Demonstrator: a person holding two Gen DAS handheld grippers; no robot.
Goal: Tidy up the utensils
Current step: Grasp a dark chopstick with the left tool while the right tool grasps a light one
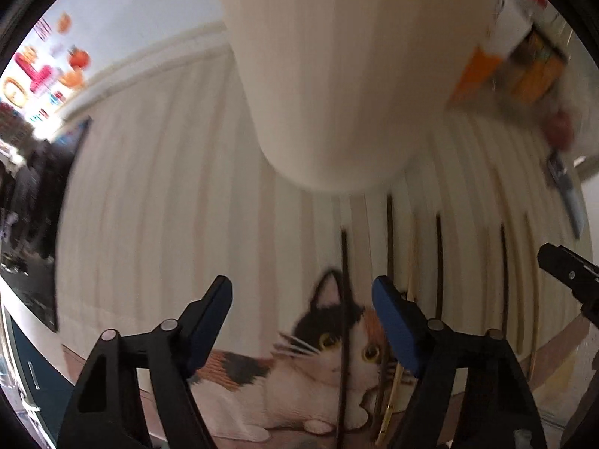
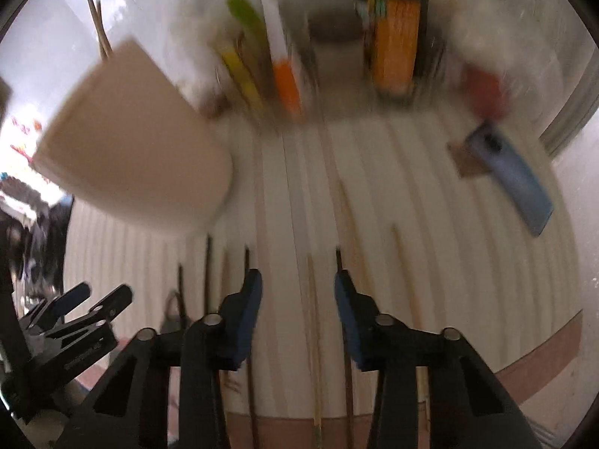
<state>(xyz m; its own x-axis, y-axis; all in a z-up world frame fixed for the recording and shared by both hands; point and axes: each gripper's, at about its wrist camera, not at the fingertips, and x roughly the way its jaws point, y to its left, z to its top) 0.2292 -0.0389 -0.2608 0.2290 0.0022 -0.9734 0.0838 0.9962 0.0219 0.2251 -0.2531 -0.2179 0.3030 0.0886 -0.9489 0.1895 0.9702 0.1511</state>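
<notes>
Several chopsticks, dark and pale, lie side by side on a striped mat with a cat picture. My left gripper points down at the mat, open, with a dark chopstick running between its blue pads untouched. My right gripper is open too, straddling a pale bamboo chopstick; another dark chopstick lies by its right pad. A tall beige cup stands at the mat's far side. In the right wrist view the cup holds two chopsticks. Each gripper shows in the other's view: right, left.
A blue phone lies at the mat's far right corner. Behind the mat stand orange and white boxes, green and orange packets and a red object. The mat ends in a brown border near me. Both views are blurred.
</notes>
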